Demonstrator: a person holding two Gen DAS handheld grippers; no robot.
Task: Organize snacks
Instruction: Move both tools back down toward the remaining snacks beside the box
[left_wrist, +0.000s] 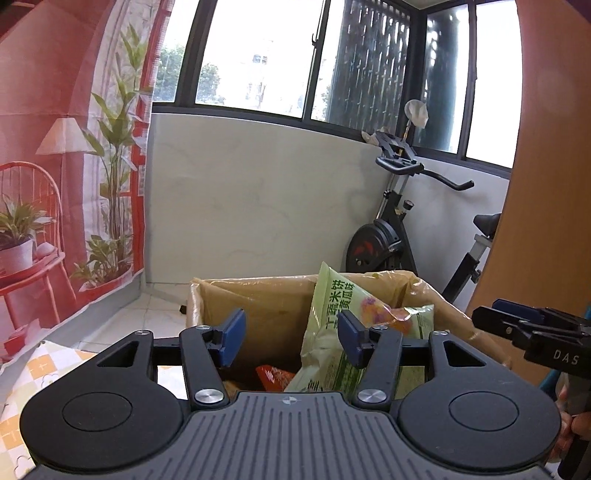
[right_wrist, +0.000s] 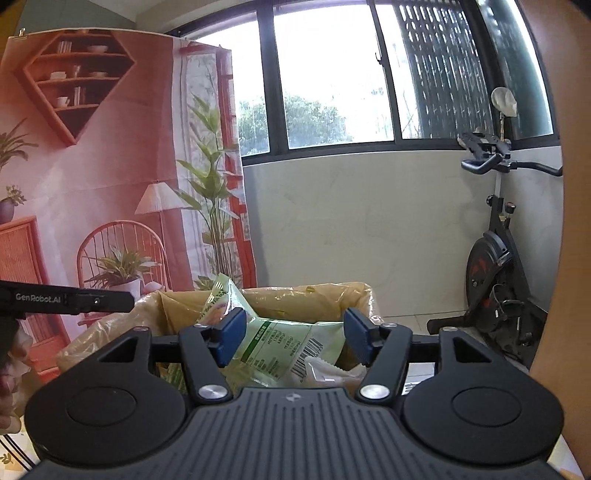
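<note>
A green snack bag (left_wrist: 334, 299) stands tilted inside a cardboard box (left_wrist: 255, 286) lined with yellowish plastic. My left gripper (left_wrist: 291, 338) is open just over the near rim of the box; its right pad sits in front of the bag without pinching it. A red packet (left_wrist: 275, 376) lies deeper in the box. In the right wrist view the same green bag (right_wrist: 273, 343) lies across the box (right_wrist: 314, 291) behind my open right gripper (right_wrist: 294, 339), and a white packet (right_wrist: 328, 369) lies beside it. Each gripper shows in the other view: the right gripper (left_wrist: 491, 315), the left gripper (right_wrist: 122, 301).
An exercise bike (left_wrist: 391, 240) stands behind the box at the right, against a pale low wall (left_wrist: 258, 199) under windows. A printed red backdrop (left_wrist: 55, 166) hangs at the left. A wooden panel (left_wrist: 546, 184) rises at the right. A checked cloth (left_wrist: 44, 369) covers the surface at lower left.
</note>
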